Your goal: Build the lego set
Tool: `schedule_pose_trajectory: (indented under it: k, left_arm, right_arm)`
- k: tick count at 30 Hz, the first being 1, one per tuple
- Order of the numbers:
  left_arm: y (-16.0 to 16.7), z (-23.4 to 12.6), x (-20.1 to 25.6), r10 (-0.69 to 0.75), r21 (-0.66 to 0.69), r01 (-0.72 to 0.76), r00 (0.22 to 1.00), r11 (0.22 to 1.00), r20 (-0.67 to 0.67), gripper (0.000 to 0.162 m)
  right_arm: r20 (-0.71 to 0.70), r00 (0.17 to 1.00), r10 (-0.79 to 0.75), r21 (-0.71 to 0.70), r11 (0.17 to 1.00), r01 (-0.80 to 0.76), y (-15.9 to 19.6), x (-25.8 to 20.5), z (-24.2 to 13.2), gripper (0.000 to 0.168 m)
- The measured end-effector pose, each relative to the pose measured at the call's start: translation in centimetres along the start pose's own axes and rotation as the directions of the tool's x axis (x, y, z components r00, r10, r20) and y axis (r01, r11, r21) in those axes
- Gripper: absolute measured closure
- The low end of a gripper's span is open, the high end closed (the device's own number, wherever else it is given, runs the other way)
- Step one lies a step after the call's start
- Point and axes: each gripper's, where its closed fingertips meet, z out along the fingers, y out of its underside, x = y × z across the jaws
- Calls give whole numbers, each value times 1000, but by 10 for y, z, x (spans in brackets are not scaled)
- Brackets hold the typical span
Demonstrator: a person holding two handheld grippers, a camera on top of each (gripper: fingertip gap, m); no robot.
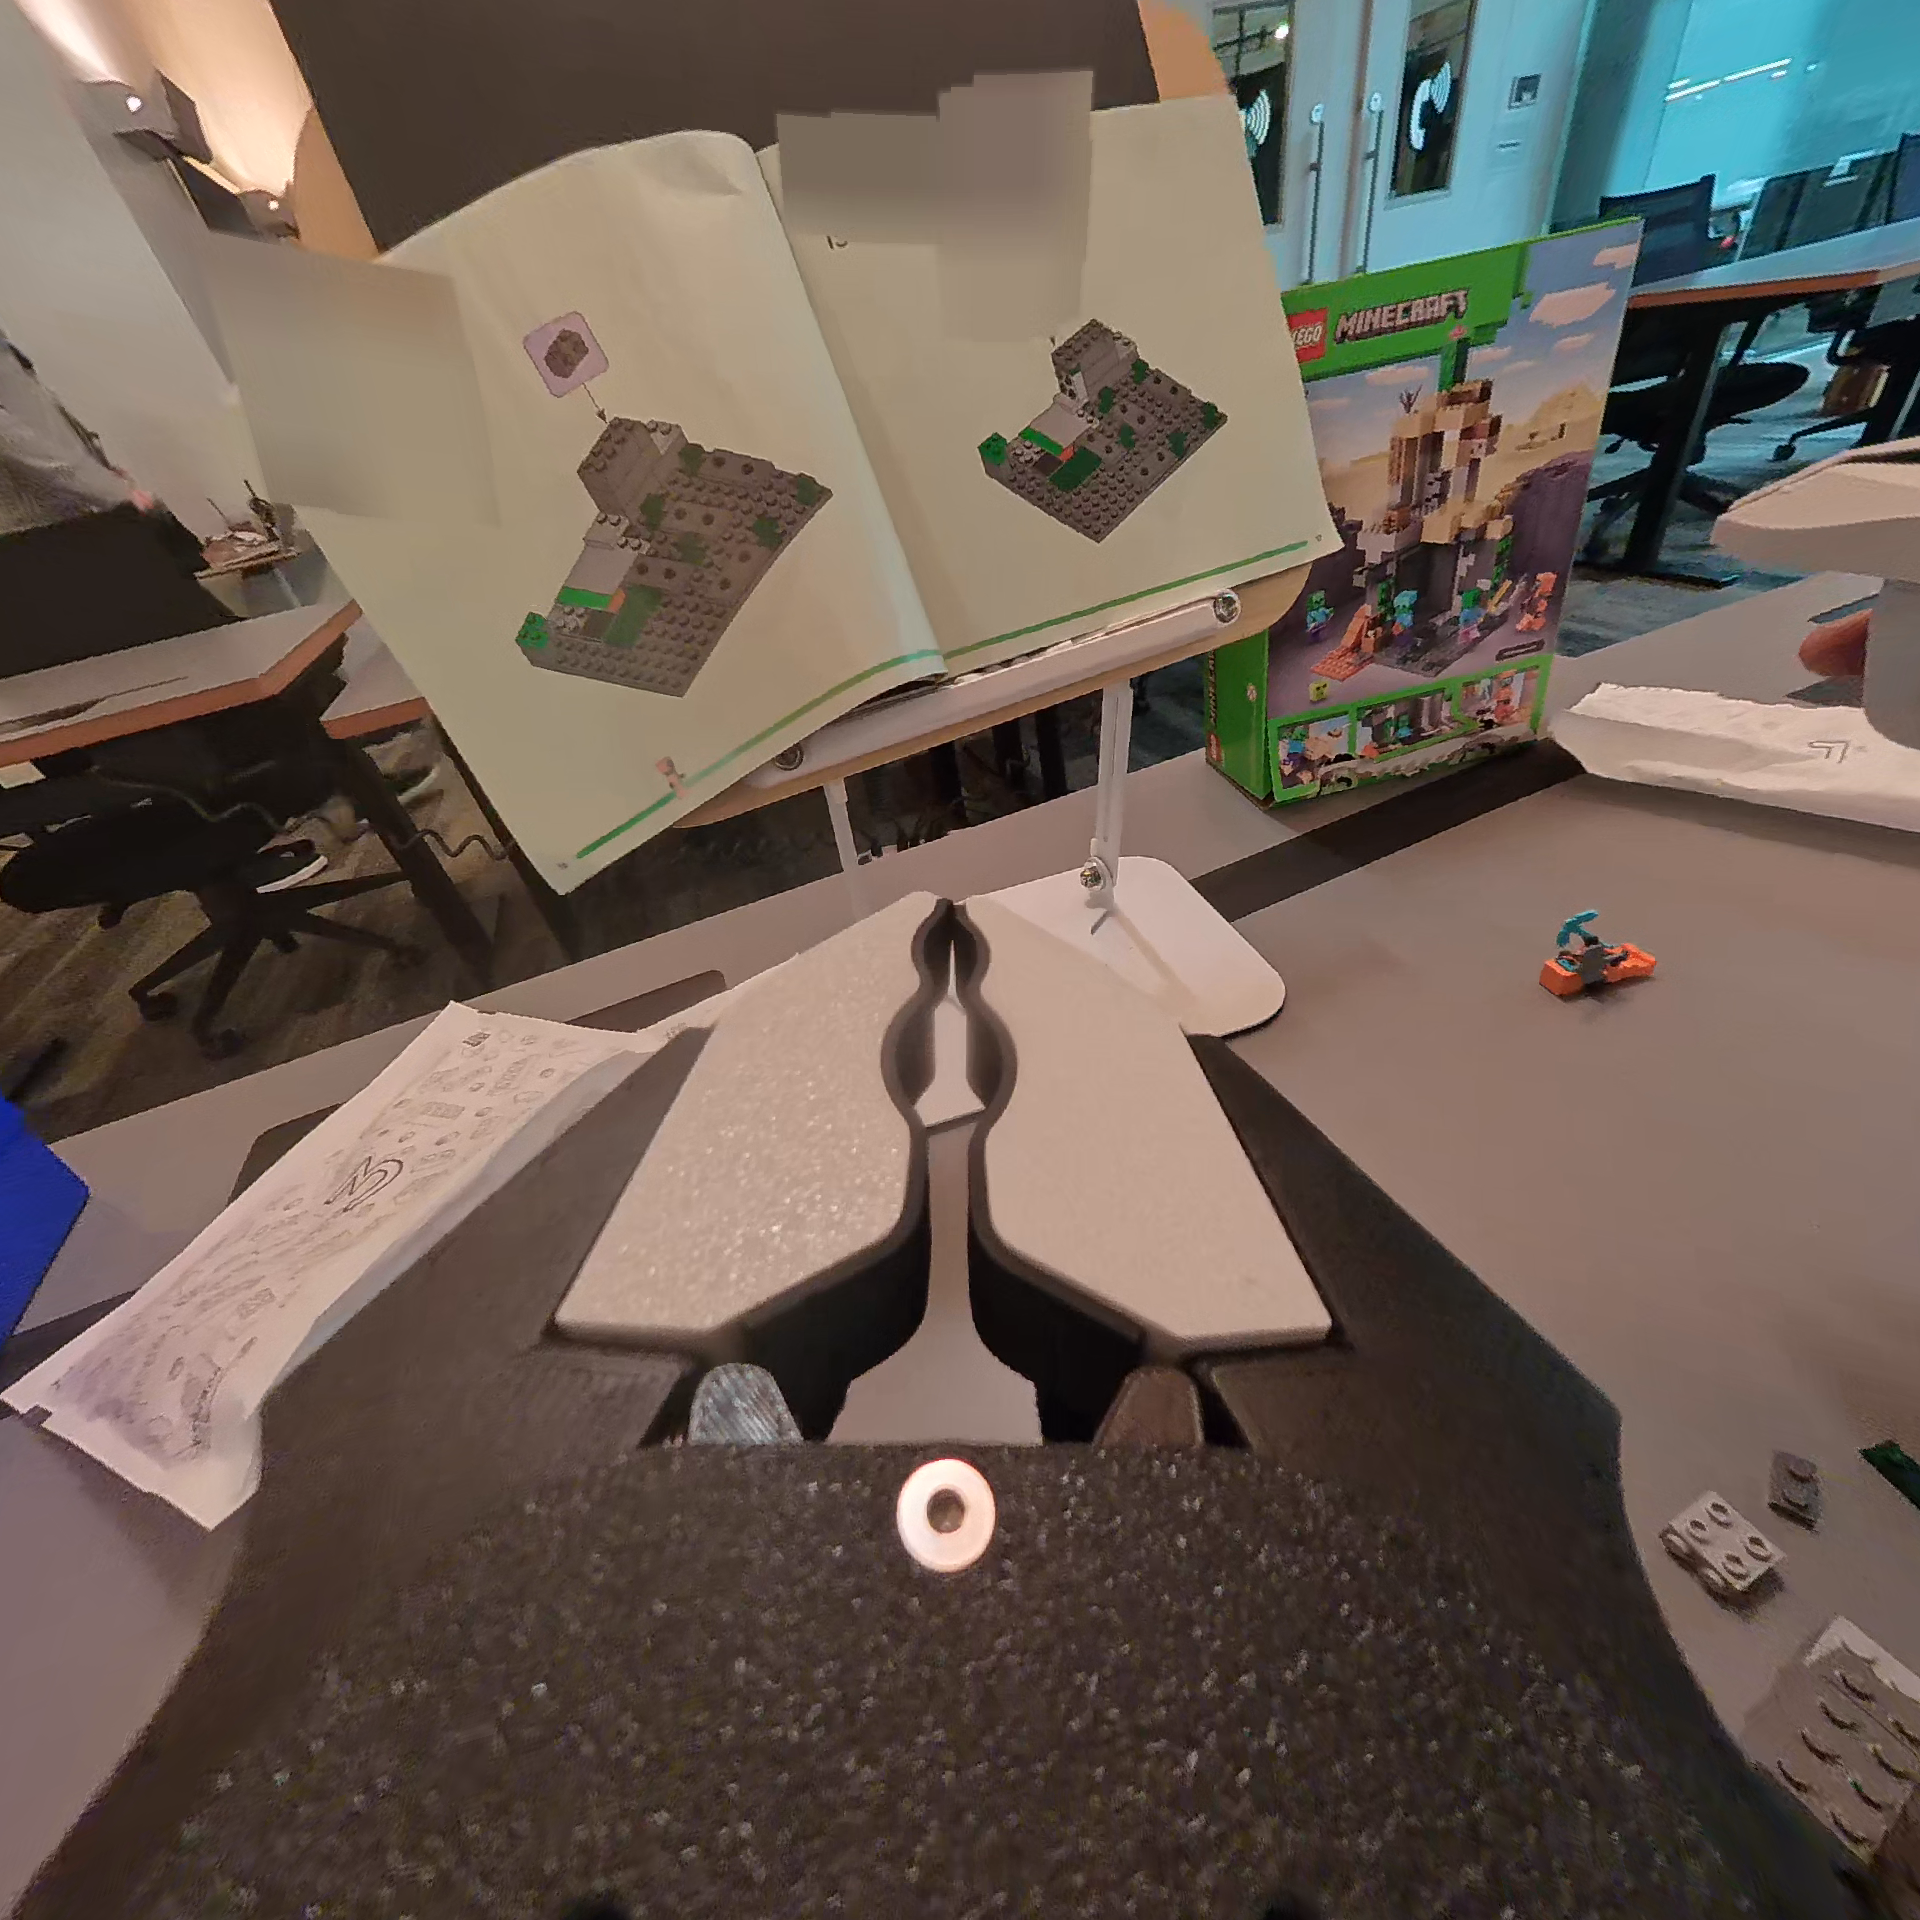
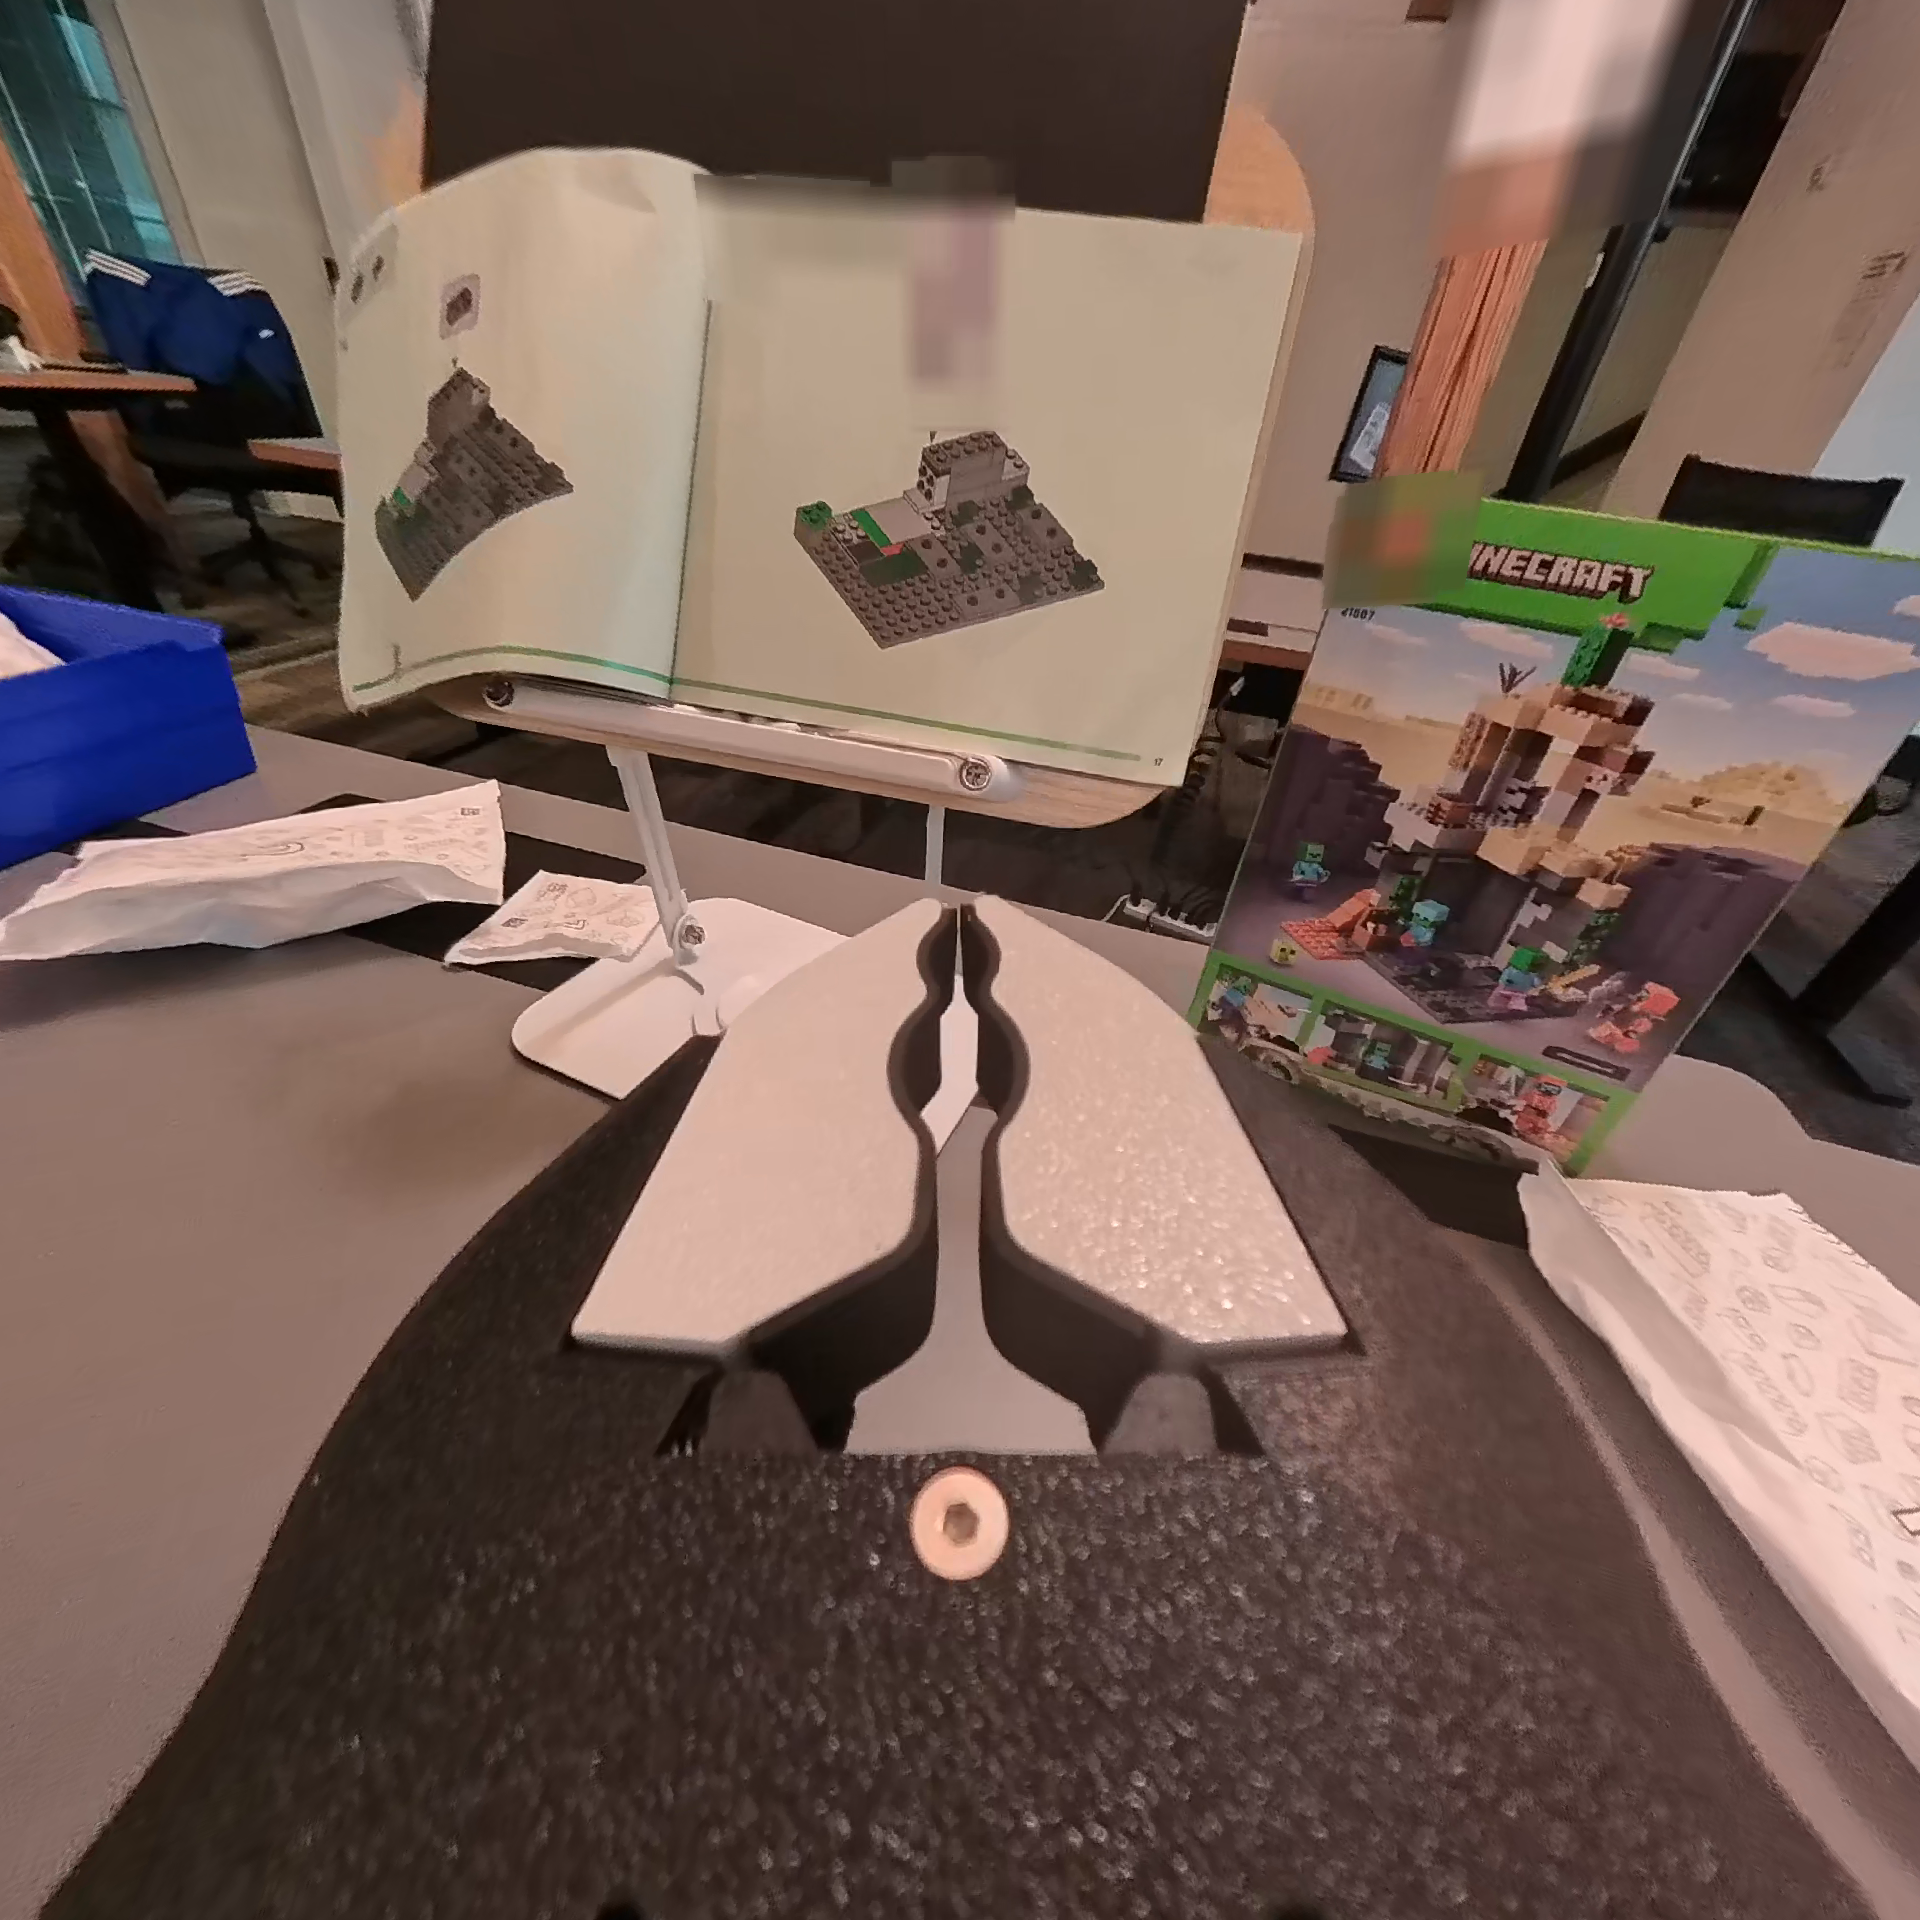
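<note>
My left gripper point(image 1: 954, 920) is shut and empty, held above the grey table and pointed at the open instruction booklet point(image 1: 727, 468) on its white stand. Loose grey lego plates point(image 1: 1720, 1548) lie at the lower right, and a studded grey baseplate point(image 1: 1860, 1745) shows at the right edge. A small orange and teal lego piece point(image 1: 1595, 961) lies on the table to the right. My right gripper point(image 2: 958, 914) is shut and empty, also facing the booklet point(image 2: 810, 468). The other gripper's white edge point(image 1: 1829, 520) shows at far right in the left wrist view.
The green lego box point(image 1: 1434, 540) stands right of the stand, and it also shows in the right wrist view point(image 2: 1538, 831). White paper bags lie at the left point(image 1: 291, 1226), at the right point(image 2: 1745, 1382) and behind point(image 2: 260, 873). A blue bin point(image 2: 104, 717) sits far left. The stand's base point(image 2: 644, 997) is ahead. My right fingertips sit around 20 cm from my left ones. The studded grey baseplate point(image 1: 1860, 1745) is about 25 cm from both grippers' fingertips.
</note>
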Motion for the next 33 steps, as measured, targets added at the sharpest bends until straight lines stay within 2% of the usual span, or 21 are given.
schedule_pose_trajectory:
  k: [7, 9, 12, 15, 18, 22, 26, 30, 31, 33]
  left_arm:
    - [-17, -15, 7, 7, 1, -6, 995, 1000, -96, 162]
    - [-16, -22, 10, -5, -10, 4, 990, 1000, -139, 150]
    - [6, -35, 11, -5, -70, -9, 982, 997, -190, 144]
    - [38, -52, 14, -33, -147, -1, 972, 989, -231, 143]
    - [65, -70, 23, -62, -192, 8, 959, 981, -277, 144]
    - [94, -87, 48, -70, -256, -31, 924, 966, -376, 142]
    - [106, -94, 70, -13, -263, -118, 893, 957, -450, 141]
    - [112, -96, 83, 16, -262, -169, 866, 950, -500, 142]
    - [114, -96, 85, 15, -265, -171, 863, 949, -505, 142]
    - [117, -97, 87, 6, -275, -172, 858, 946, -514, 143]
  right_arm:
    - [31, 999, -27, 18, 999, 27, -12, 3, -17, 164]
    - [57, 996, -65, 12, 998, 65, -10, 2, -28, 160]
    - [113, 985, -133, -18, 991, 136, 8, 0, -46, 157]
    - [300, 943, -140, -97, 979, 177, 45, -20, -64, 154]
    - [584, 807, -84, -159, 963, 215, 85, -64, -93, 152]
    - [787, 613, -67, -177, 928, 329, 126, -110, -121, 144]
    - [890, 445, -101, -140, 868, 477, 154, -142, -127, 135]
    - [937, 333, -106, -101, 829, 549, 166, -170, -122, 132]
    - [942, 318, -106, -101, 815, 571, 170, -174, -120, 133]
    - [951, 289, -111, -93, 788, 608, 177, -179, -121, 149]
